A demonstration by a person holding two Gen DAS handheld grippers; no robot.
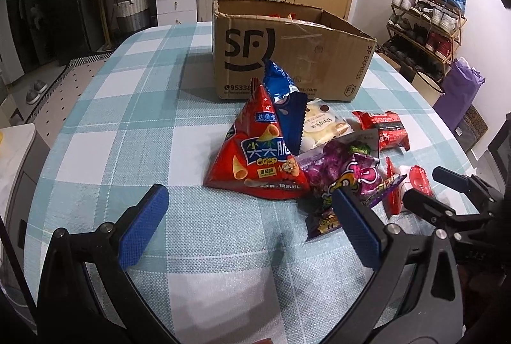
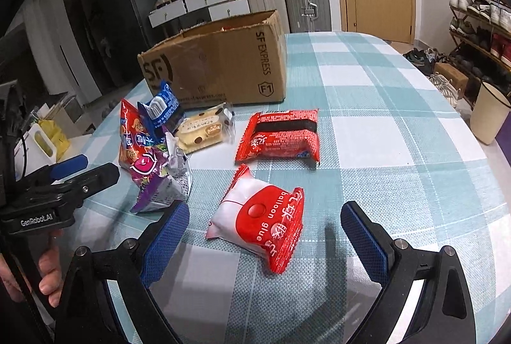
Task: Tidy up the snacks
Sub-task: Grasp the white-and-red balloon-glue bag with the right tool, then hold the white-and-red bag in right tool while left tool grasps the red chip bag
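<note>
Both claws hang spread and empty above the checked table [image 2: 399, 136], the right claw [image 2: 265, 235] flanking a red-and-white packet [image 2: 258, 226], the left claw [image 1: 249, 226] short of a red triangular crisp bag [image 1: 255, 155] piled with other snacks before the open cardboard box [image 1: 287, 56].

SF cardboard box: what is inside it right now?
Over the rim of the SF cardboard box, only slivers of red and orange show; its walls hide the rest.

Left gripper [image 1: 247, 218] and right gripper [image 2: 263, 230] side by side, both low, level, pointing forward, jaws spread wide, nothing between the pads.
</note>
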